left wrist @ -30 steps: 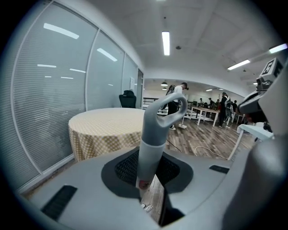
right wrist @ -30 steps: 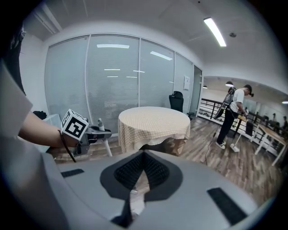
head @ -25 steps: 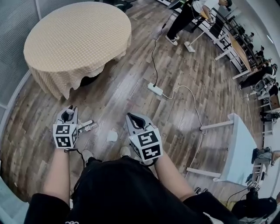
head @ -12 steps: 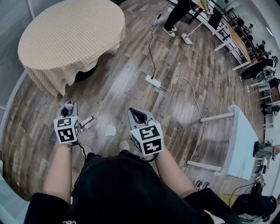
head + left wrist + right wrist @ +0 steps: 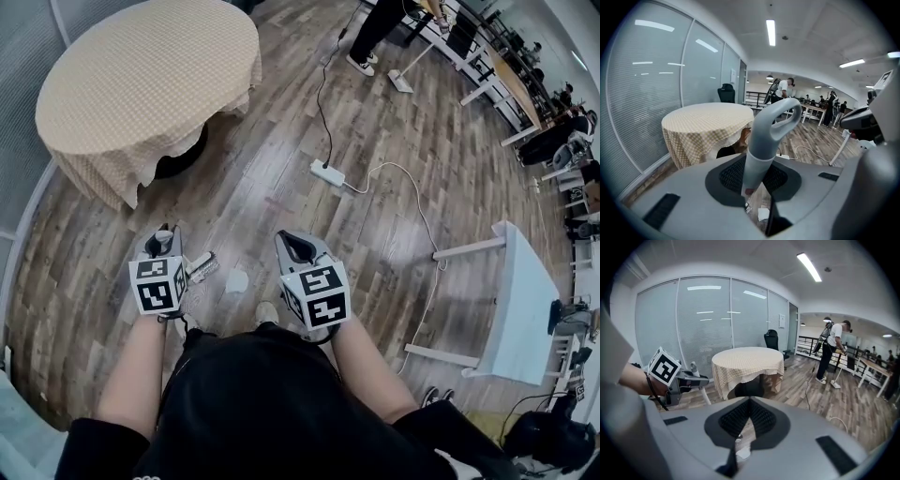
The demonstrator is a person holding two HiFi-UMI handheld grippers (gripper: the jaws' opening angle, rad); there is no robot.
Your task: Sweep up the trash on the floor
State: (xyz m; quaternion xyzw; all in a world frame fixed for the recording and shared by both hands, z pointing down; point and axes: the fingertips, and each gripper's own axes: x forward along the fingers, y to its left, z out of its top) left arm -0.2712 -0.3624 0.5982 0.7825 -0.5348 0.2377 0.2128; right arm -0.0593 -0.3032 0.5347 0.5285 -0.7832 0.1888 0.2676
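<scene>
Grey handle stands clamped in the left gripper; which tool it belongs to I cannot tell. The right gripper has its jaws together on nothing. White paper lies on the floor between both grippers, a small scrap just beside the left one. Probably best: hold firmly and sweep in short strokes toward one spot.

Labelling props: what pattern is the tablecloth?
The tablecloth is a fine tan-and-white check, clearest in the head view.
</scene>
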